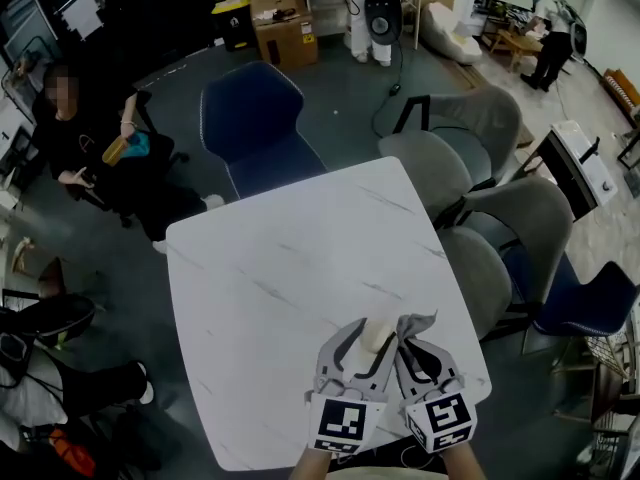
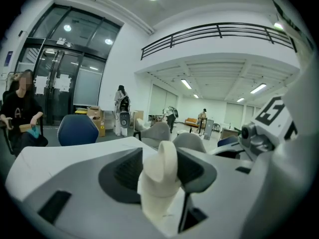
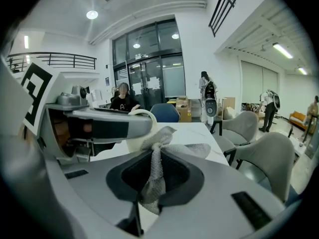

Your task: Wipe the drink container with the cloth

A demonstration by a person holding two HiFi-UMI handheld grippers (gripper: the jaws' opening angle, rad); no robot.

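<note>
Low in the head view, near the front edge of the white marble table (image 1: pixel 300 258), both grippers sit side by side. A cream drink container (image 1: pixel 375 336) with a looped handle stands between the jaws of my left gripper (image 1: pixel 367 350), which is shut on it. In the left gripper view the container (image 2: pixel 160 176) fills the gap between the dark pads. My right gripper (image 1: pixel 418 342) is shut on a grey mesh cloth (image 1: pixel 415 323), whose bunched top (image 3: pixel 158 148) pokes up from the jaws, right beside the container's rim (image 3: pixel 142 114).
A blue chair (image 1: pixel 255 128) stands at the table's far side and grey chairs (image 1: pixel 470 168) line its right side. A person (image 1: pixel 80 148) sits at the far left. Cardboard boxes (image 1: pixel 285 23) stand at the back.
</note>
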